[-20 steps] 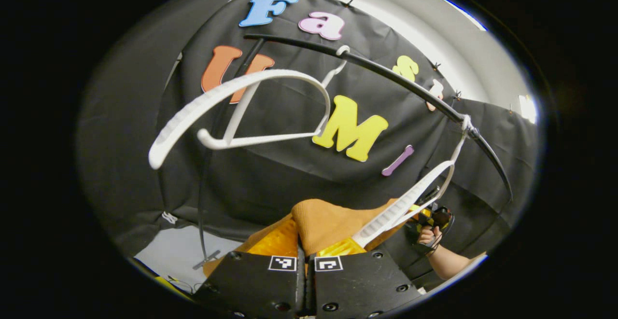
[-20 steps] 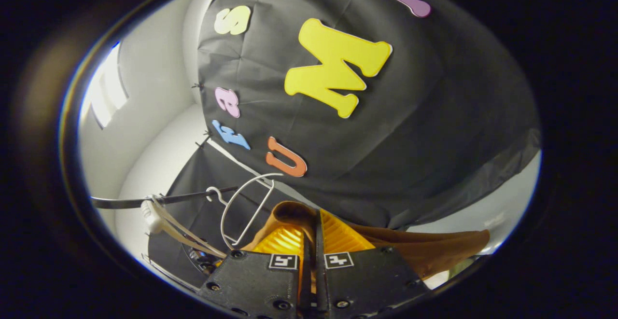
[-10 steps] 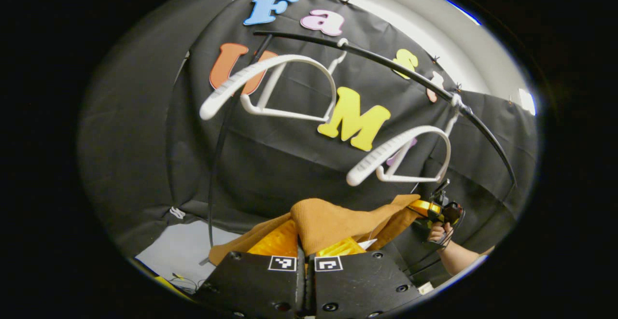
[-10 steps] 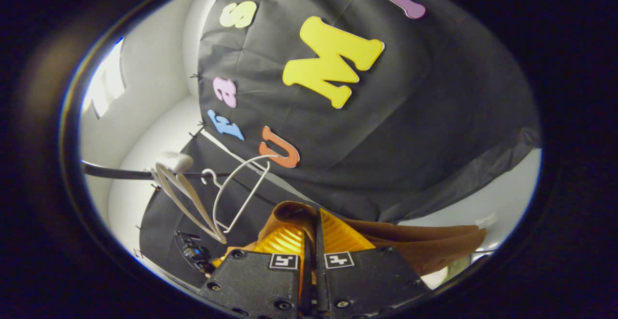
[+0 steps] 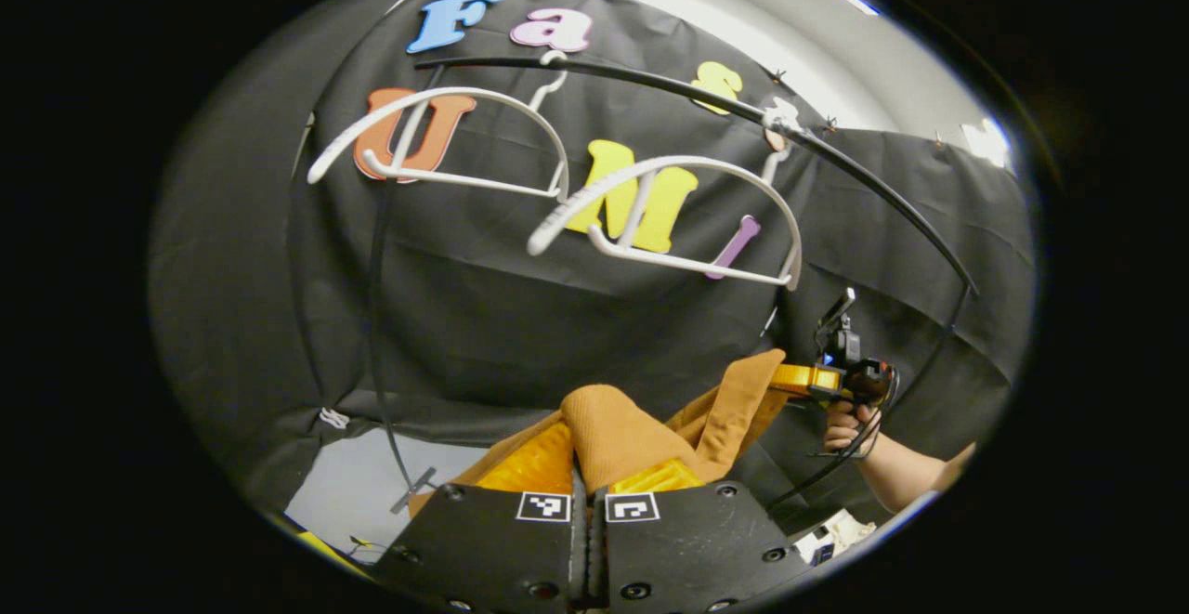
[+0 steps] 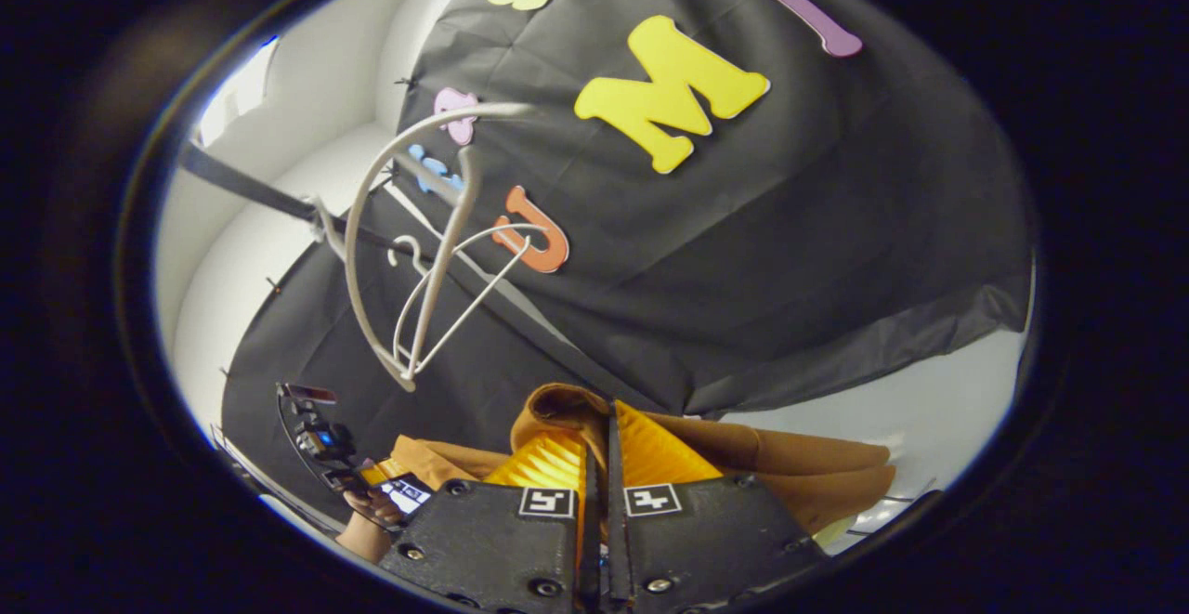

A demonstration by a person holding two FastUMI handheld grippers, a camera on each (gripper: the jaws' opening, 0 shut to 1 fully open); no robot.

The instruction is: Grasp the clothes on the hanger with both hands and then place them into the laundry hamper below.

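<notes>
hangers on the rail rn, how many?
2. Both white and bare, hooked on the black rail: left hanger near its left end, right hanger further right, above the brown garment both grippers hold. The wall could hide others beyond the rail's ends.

Garment [image 5: 641, 419] now off hanger [image 5: 669, 215].

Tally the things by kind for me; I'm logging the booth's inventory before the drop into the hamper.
White plastic hangers on the black rail: 2
Brown knit garment: 1
Claws, each shut on the garment: 2, the left claw and the right claw
Black rail: 1
Total: 6
</notes>
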